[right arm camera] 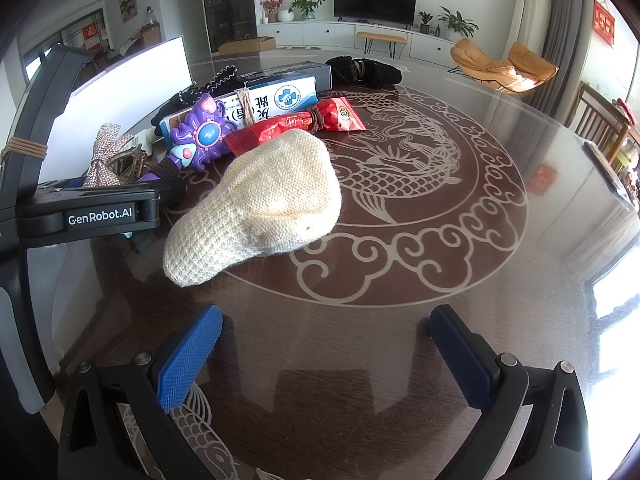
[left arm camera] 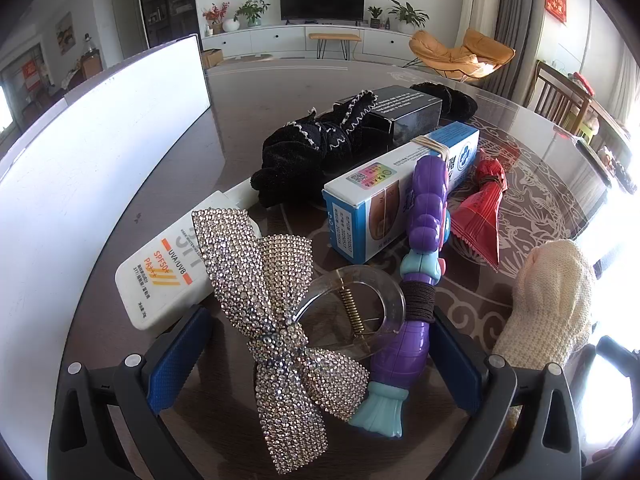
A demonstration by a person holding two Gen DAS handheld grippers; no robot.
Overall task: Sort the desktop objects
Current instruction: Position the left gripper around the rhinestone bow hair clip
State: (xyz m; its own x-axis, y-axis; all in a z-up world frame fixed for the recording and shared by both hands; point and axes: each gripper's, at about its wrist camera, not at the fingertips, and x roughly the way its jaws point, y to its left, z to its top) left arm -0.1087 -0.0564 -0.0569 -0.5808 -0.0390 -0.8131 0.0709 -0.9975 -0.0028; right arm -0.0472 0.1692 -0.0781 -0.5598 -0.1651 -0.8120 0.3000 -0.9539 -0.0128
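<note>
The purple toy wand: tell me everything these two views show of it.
The purple toy wand looks like glossy moulded plastic: a purple body, teal and pink accents, a flared teal handle end, and a flower-shaped head with a blue gem. Dark elastic bands wrap its shaft. It lies on the table, head propped against the blue-and-white box, beside the clear hair claw, between the open left gripper's fingers.

Purple toy wand (left arm camera: 420,240): mid-shaft hidden behind clear hair claw (left arm camera: 352,312). Rhinestone bow (left arm camera: 276,320) covers sunscreen tube (left arm camera: 168,276) corner. Black scrunchie (left arm camera: 304,160) partly behind boxes. Knit pouch (left arm camera: 552,300) bottom hidden by the gripper finger. Box print unreadable.
</note>
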